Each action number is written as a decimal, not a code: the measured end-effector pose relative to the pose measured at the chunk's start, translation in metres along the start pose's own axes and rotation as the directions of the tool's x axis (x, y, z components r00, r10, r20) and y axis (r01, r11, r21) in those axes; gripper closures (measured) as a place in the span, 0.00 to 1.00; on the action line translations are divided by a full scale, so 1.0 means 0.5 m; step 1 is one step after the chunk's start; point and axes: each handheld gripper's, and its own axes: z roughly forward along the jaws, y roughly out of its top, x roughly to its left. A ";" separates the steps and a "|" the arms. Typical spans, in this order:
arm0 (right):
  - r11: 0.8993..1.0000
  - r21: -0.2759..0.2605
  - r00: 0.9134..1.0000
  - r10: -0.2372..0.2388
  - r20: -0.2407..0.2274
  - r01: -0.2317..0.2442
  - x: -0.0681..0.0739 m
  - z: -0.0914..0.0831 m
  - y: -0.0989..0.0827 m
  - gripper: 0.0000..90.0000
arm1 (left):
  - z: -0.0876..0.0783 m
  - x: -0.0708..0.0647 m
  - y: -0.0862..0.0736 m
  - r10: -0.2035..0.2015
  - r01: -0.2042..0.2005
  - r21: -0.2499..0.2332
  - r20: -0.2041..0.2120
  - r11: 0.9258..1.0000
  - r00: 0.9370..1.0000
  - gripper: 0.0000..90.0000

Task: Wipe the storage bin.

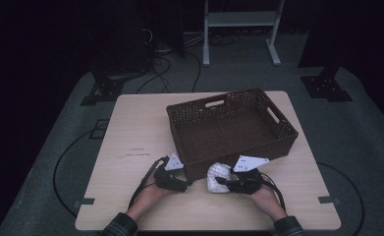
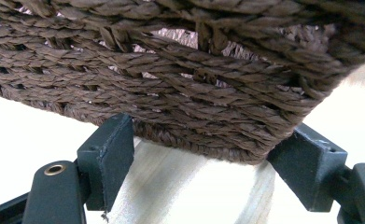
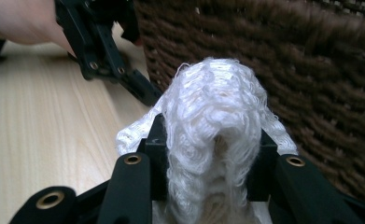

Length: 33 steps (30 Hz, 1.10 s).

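My left tongs (image 2: pixel 196 175) stand apart at the basket's (image 2: pixel 180 88) lower corner, one jaw on each side of the brown weave, both close against it. Pale bench (image 2: pixel 189 191) shows beneath, between the jaws. Whether the pads press, I cannot tell.

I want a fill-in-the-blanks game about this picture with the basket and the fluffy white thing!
1. The right tool is shut on a crumpled ____ cloth.
2. The basket is woven and dark ____ in colour.
3. The left tool has its jaws open around a bottom ____ of the basket.
4. The basket stands on a pale wooden ____.

Missing words: white; brown; corner; table
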 end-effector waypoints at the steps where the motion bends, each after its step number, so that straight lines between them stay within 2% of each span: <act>1: 1.000 -0.007 1.000 -0.008 0.000 0.008 0.003 -0.002 0.004 0.68 | 0.000 0.000 0.000 0.000 0.000 0.000 0.000 1.000 1.000 0.26; 13: 0.995 -0.081 0.998 -0.062 -0.006 0.062 0.022 -0.027 0.053 0.68 | -0.001 0.001 0.000 0.006 -0.006 0.005 0.001 1.000 1.000 0.26; 19: 0.997 -0.058 0.999 -0.052 -0.016 0.051 0.020 -0.010 0.042 0.69 | -0.001 0.001 0.000 0.006 -0.006 0.005 0.001 1.000 1.000 0.26; 33: 0.997 0.057 0.998 -0.040 -0.049 0.043 0.017 0.049 0.004 0.69 | 0.000 0.000 0.000 0.001 -0.001 0.000 0.000 1.000 1.000 0.26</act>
